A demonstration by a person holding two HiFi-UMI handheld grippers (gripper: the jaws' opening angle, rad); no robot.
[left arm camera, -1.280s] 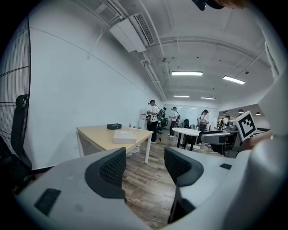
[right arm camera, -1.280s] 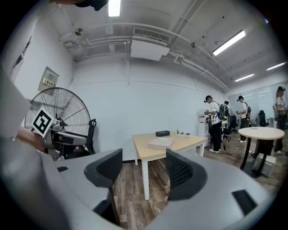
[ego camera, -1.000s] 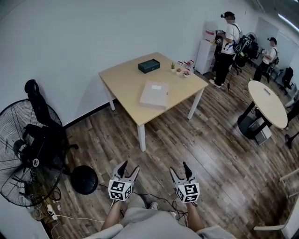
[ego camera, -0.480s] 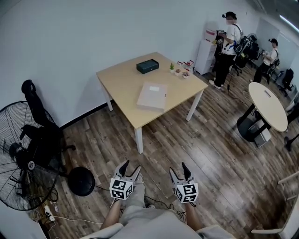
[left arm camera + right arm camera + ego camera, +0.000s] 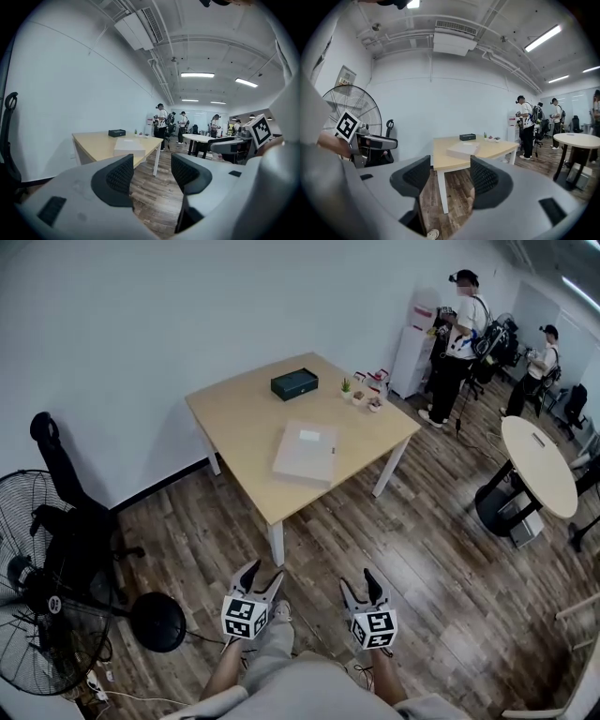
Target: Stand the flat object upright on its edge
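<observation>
Flat box [image 5: 307, 452] lies well apart from both tongs. Close to the person, the left tongs [image 5: 262, 573] and the right tongs [image 5: 357, 577] hang over the wood floor [image 5: 422, 549], each wide open and holding nothing. Farther off, the box rests flat on the worktop [image 5: 234, 413], with a dark box [image 5: 294, 383] and small pots [image 5: 361, 395] behind it.
</observation>
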